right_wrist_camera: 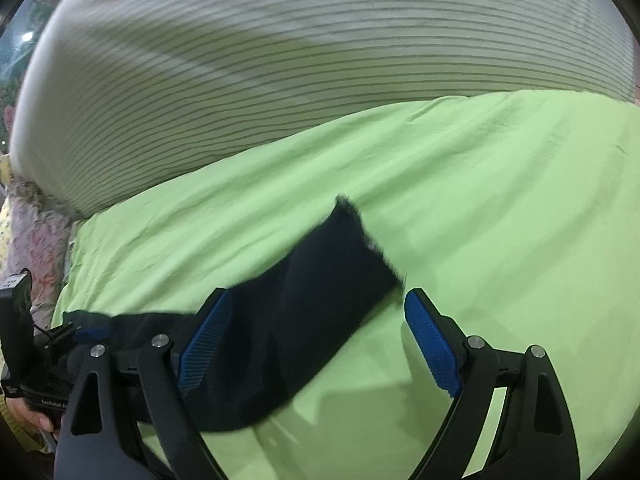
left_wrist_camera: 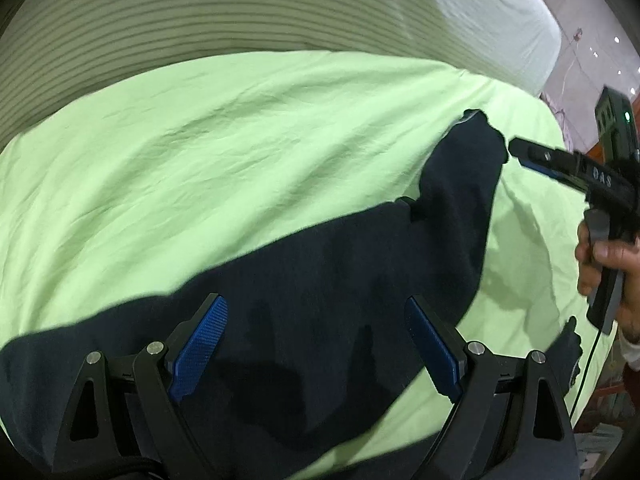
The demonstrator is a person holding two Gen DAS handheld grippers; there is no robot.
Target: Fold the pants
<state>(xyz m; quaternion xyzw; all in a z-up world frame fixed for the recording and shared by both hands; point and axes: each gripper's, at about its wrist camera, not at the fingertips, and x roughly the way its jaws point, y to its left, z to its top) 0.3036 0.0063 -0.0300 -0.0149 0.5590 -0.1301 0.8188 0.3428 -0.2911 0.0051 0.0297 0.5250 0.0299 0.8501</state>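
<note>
Dark navy pants [left_wrist_camera: 304, 304] lie spread on a light green sheet [left_wrist_camera: 200, 152]. One leg reaches up to the right, its frayed cuff [left_wrist_camera: 478, 120] at the far end. My left gripper [left_wrist_camera: 316, 344] is open and hovers over the wide part of the pants, holding nothing. My right gripper [right_wrist_camera: 316, 340] is open and empty over the leg [right_wrist_camera: 320, 312], near its cuff [right_wrist_camera: 360, 232]. The right gripper also shows in the left wrist view [left_wrist_camera: 532, 158], beside the cuff. The left gripper shows at the left edge of the right wrist view [right_wrist_camera: 86, 332].
A grey-and-white striped cover [left_wrist_camera: 180, 12] lies behind the green sheet, also in the right wrist view [right_wrist_camera: 280, 60]. A white pillow [left_wrist_camera: 480, 12] sits at the back right. A floral cloth [right_wrist_camera: 32, 232] lies at the bed's left side.
</note>
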